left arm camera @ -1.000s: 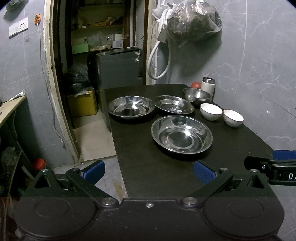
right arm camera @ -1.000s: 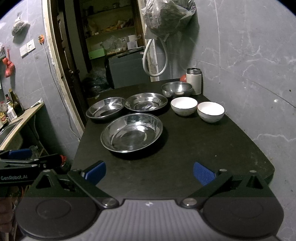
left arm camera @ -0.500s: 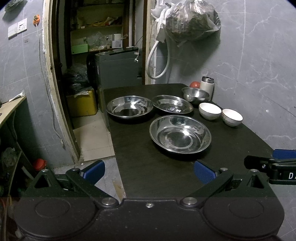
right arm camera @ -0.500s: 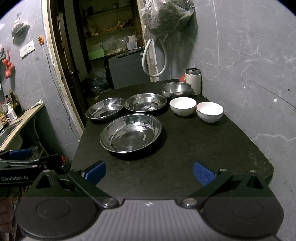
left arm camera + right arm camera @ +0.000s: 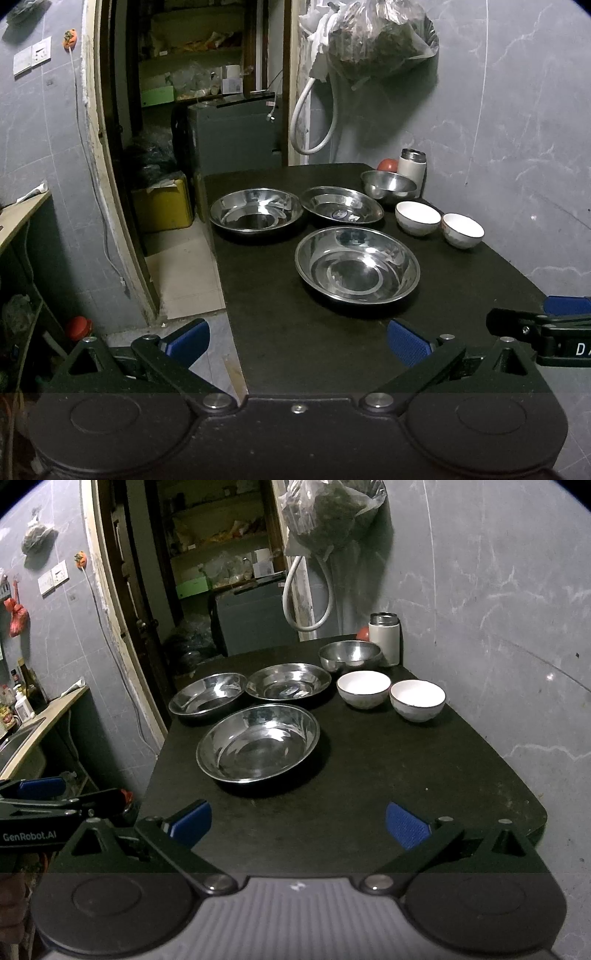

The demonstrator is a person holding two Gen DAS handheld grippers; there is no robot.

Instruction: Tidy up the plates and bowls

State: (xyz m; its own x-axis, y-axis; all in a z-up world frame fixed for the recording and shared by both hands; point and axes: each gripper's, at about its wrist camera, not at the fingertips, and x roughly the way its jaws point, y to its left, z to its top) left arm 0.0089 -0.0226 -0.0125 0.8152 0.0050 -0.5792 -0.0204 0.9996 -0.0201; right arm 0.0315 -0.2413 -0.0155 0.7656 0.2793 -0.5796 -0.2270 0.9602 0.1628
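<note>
Three steel plates and three bowls sit ahead of both my grippers on the dark table (image 5: pixel 369 775), nothing stacked yet. My left gripper (image 5: pixel 297 341) and right gripper (image 5: pixel 298 821) both hover spread wide and empty over the near edge. The nearest steel plate (image 5: pixel 258 744) lies straight ahead of my right fingers, with the left far plate (image 5: pixel 256 212) and the right far plate (image 5: pixel 341 205) beyond it, rims nearly touching. Further right stand two white bowls (image 5: pixel 364 688) (image 5: pixel 417 699), side by side, and a steel bowl (image 5: pixel 349 657) behind them. I judge the thin, slick rims the main risk: a shallow pinch could let a plate slide or tip, knocking its neighbour, and the left far plate lies close to the table's left edge.
</note>
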